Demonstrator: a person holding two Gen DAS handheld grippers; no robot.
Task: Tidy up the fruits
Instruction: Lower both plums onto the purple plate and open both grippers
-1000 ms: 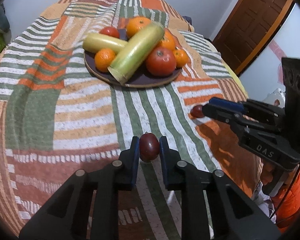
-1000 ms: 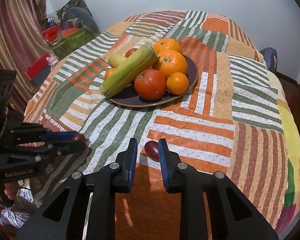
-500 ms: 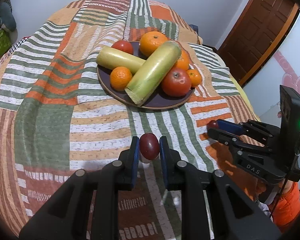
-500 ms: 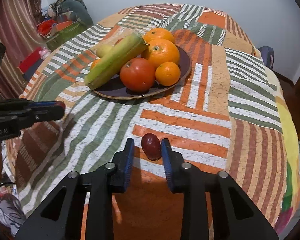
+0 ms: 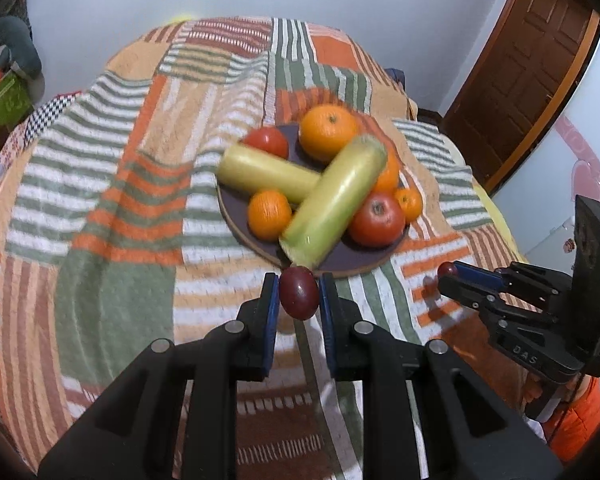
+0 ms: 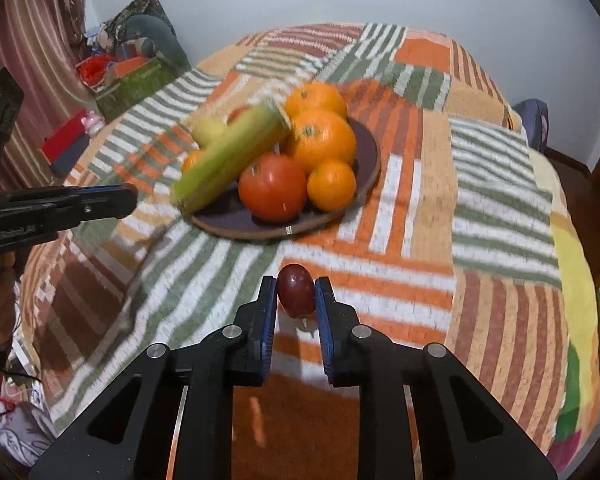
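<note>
My left gripper (image 5: pixel 299 294) is shut on a small dark red fruit (image 5: pixel 299 293), held above the cloth just in front of the dark round plate (image 5: pixel 236 214). The plate holds oranges (image 5: pixel 327 132), tomatoes (image 5: pixel 376 219) and two long yellow-green vegetables (image 5: pixel 334 200). My right gripper (image 6: pixel 296 294) is shut on a second dark red fruit (image 6: pixel 295 289), lifted above the cloth, nearer than the plate (image 6: pixel 367 148). The right gripper also shows at the right of the left wrist view (image 5: pixel 450 274). The left gripper shows at the left of the right wrist view (image 6: pixel 128 196).
A striped patchwork cloth (image 5: pixel 100 184) covers the round table. A brown door (image 5: pixel 532 64) stands at the back right. Boxes and clutter (image 6: pixel 128 76) lie beyond the table's left edge. The table drops off at the right (image 6: pixel 580 264).
Both grippers have risen and moved toward the plate. The right gripper has closed on its dark red fruit and lifted it off the cloth. The left still holds its fruit.
</note>
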